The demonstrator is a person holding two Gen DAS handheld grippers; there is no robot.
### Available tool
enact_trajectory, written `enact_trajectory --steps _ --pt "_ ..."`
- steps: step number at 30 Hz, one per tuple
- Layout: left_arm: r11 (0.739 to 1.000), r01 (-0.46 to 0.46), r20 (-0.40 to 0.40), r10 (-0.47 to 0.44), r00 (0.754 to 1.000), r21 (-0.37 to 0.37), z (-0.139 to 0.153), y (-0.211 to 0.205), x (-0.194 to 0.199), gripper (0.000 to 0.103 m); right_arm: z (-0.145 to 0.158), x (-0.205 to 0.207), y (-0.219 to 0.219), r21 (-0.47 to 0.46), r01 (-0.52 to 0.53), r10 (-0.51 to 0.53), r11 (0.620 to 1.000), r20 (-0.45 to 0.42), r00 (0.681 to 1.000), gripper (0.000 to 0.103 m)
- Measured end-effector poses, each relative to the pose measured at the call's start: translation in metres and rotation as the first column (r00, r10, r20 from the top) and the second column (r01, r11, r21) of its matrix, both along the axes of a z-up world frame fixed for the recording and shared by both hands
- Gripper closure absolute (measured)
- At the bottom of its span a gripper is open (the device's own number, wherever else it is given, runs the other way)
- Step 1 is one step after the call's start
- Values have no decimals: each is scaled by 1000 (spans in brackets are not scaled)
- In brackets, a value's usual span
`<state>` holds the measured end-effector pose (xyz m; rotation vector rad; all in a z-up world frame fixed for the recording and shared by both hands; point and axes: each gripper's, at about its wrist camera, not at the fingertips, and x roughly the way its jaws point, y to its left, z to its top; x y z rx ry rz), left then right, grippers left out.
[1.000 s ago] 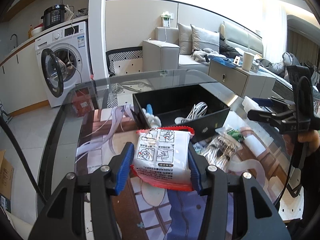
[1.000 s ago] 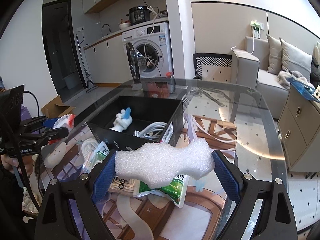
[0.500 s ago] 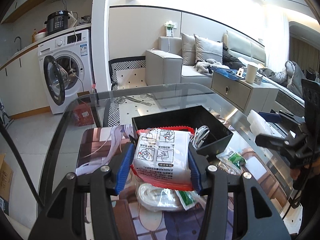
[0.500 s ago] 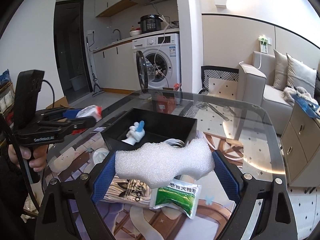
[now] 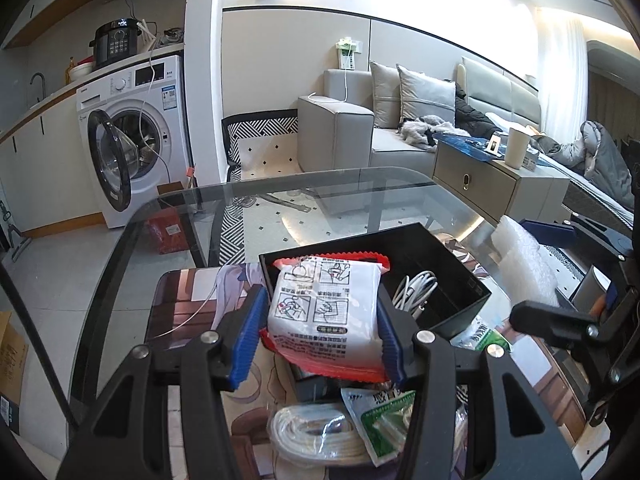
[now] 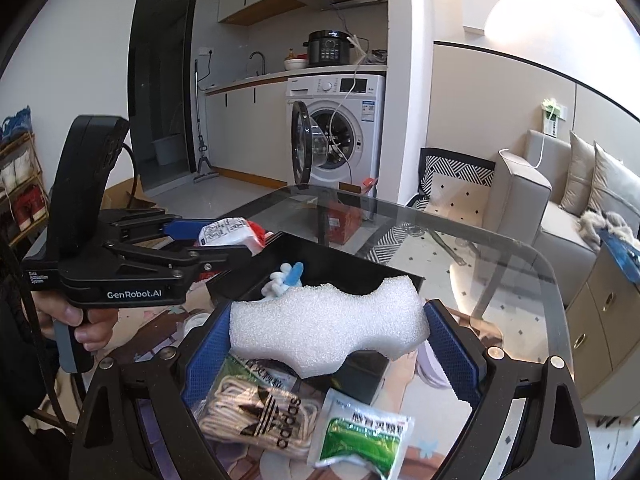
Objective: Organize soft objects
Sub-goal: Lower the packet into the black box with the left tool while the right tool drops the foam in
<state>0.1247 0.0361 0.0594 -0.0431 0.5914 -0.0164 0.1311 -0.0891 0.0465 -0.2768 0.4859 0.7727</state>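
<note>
While both grippers are loaded up, the clutter right under them is what crowds things: a bag of white cord [image 5: 316, 436] and a green sachet [image 5: 384, 424] lie on the table just below the left gripper [image 5: 322, 330], and from the right wrist view a bagged bundle of laces [image 6: 256, 416] sits beside that sachet. Left gripper's blue pads are pinched partway in on a white packet with red edges [image 5: 324, 312], held over the near edge of the black box [image 5: 448, 264]. Right gripper [image 6: 328, 332] is spread wide but its pads press on both ends of a white foam piece [image 6: 324, 320] — also held up just in front of the box. Inside the box there's a coiled white cable [image 5: 414, 286] and a small white-and-blue toy [image 6: 286, 278]. All of it sits on a glass table [image 5: 320, 196] with a printed mat [image 5: 188, 300]. Beyond that — a washing machine [image 5: 132, 148] with its door open, and a grey sofa [image 5: 360, 136].
</note>
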Motion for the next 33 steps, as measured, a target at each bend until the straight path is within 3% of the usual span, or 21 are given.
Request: enact_trajectory --steps 14,33 --pt "1000 11 25 -11 1000 9 -5 -3 22 52 -19 36 27 -28 -21 21 999 5 1000 10" --pt "1000 -5 -10 5 1000 -6 -21 -3 45 51 -33 58 38 -68 -58 60 996 18 998 10"
